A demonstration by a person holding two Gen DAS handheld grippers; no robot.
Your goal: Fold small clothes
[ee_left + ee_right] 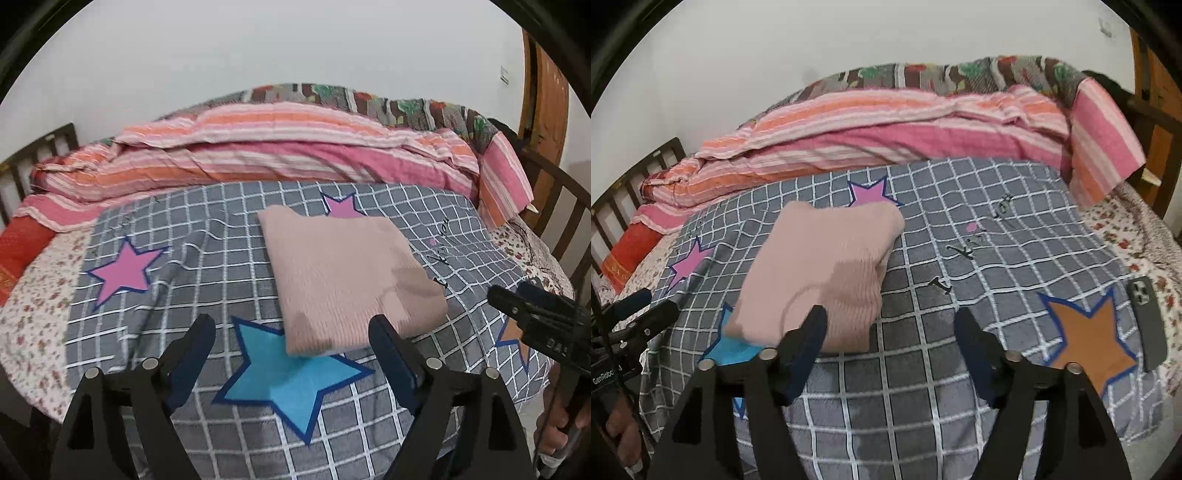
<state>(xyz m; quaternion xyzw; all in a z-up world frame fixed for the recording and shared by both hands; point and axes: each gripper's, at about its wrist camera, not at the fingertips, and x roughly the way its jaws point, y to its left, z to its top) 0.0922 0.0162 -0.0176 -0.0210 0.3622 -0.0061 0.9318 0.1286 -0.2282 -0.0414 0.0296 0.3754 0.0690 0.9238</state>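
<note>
Both my grippers, left gripper (291, 332) and right gripper (890, 325), jaws wide, nothing held. Folded pink sweater (343, 277) lies on the checked blanket (207, 236), 12 o'clock. Risk: jaw snags knit, undoing fold.

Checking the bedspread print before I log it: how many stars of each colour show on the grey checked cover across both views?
Pink stars: 2
Blue star: 1
Orange star: 1
Total: 4, with the folded pink garment partly covering two of them.
</note>
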